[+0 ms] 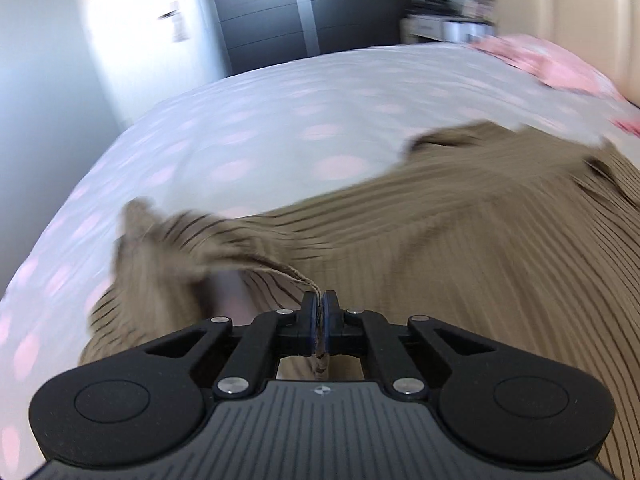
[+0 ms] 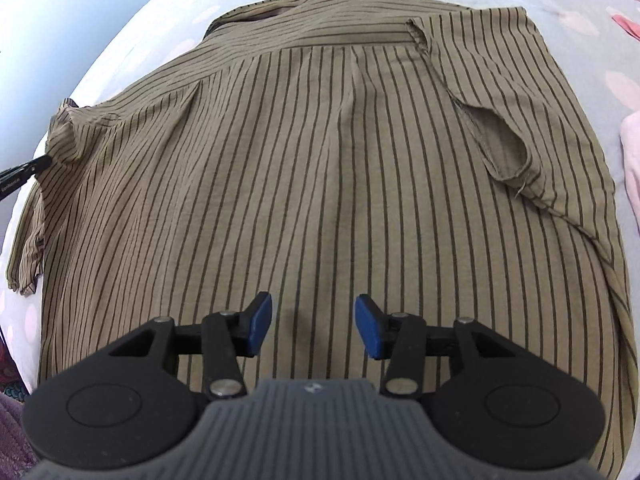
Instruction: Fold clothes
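Note:
A tan shirt with thin dark stripes [image 2: 320, 168] lies spread back-up on the bed. In the left wrist view the same shirt [image 1: 460, 248] is blurred. My left gripper [image 1: 319, 308] is shut on a thin hem edge of the shirt, by the short left sleeve [image 1: 152, 248], with cloth pinched between the pads. In the right wrist view the left gripper's tip [image 2: 24, 172] shows at the left sleeve. My right gripper [image 2: 314, 324] hovers over the shirt's lower back, open, with nothing between its blue pads [image 2: 260, 320]. The right sleeve [image 2: 532, 120] lies folded inward over the body.
The bed cover [image 1: 240, 140] is white with pale pink spots. A pink pillow [image 1: 552, 64] and a beige headboard [image 1: 560, 0] are at the far right. A dark wardrobe [image 1: 304, 12] stands beyond the bed. Pink cloth [image 2: 632, 160] lies right of the shirt.

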Action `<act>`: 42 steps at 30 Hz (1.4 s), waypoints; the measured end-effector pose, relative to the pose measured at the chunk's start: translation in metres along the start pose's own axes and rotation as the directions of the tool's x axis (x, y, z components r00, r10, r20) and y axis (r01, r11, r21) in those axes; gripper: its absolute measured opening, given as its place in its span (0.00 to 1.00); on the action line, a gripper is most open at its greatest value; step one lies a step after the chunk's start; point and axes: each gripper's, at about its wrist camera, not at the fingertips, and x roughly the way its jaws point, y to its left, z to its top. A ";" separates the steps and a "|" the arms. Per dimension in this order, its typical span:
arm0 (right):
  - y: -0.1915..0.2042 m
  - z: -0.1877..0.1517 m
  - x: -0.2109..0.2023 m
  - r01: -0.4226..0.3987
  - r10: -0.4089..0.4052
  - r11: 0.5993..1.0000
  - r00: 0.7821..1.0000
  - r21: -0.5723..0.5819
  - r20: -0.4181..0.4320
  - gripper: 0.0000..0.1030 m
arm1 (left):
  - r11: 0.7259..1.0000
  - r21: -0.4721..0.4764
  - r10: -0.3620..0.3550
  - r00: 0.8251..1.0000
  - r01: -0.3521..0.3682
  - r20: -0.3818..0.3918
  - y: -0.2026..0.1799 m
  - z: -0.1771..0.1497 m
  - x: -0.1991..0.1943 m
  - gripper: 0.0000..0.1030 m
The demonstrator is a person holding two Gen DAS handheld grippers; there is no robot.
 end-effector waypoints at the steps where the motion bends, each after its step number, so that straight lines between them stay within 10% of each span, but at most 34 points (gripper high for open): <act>1: -0.001 0.000 0.000 0.000 0.000 1.000 1.000 0.003 -0.003 0.49 | 0.999 0.037 -0.025 1.000 0.025 -0.001 -0.010 0.000 0.002 0.02; 9: -0.001 -0.003 0.001 -0.005 0.005 1.000 1.000 0.014 -0.008 0.50 | 0.972 0.185 -0.120 0.985 0.142 -0.124 -0.061 -0.022 0.032 0.04; 16: 0.002 0.000 0.002 0.006 -0.006 1.000 1.000 -0.003 -0.009 0.54 | 0.985 0.056 -0.154 0.973 0.166 -0.174 -0.040 -0.025 0.029 0.42; 20: 0.005 -0.001 -0.001 0.028 -0.028 0.999 1.000 -0.026 0.001 0.54 | 0.988 -0.001 -0.152 0.982 0.153 -0.116 -0.015 -0.014 0.010 0.45; 27: 0.007 -0.001 0.004 0.017 -0.017 0.999 1.000 -0.027 -0.013 0.55 | 0.992 -0.086 0.087 0.990 -0.096 -0.109 0.039 -0.001 0.034 0.45; 39: 0.001 0.002 0.017 0.042 -0.042 0.999 0.998 0.002 -0.039 0.55 | 0.966 0.111 0.248 0.958 -0.233 -0.142 0.041 -0.015 0.100 0.33; 42: 0.000 0.003 0.020 0.039 -0.039 0.999 0.998 -0.001 -0.046 0.56 | 0.969 0.096 0.240 0.962 -0.229 -0.129 0.044 -0.012 0.100 0.12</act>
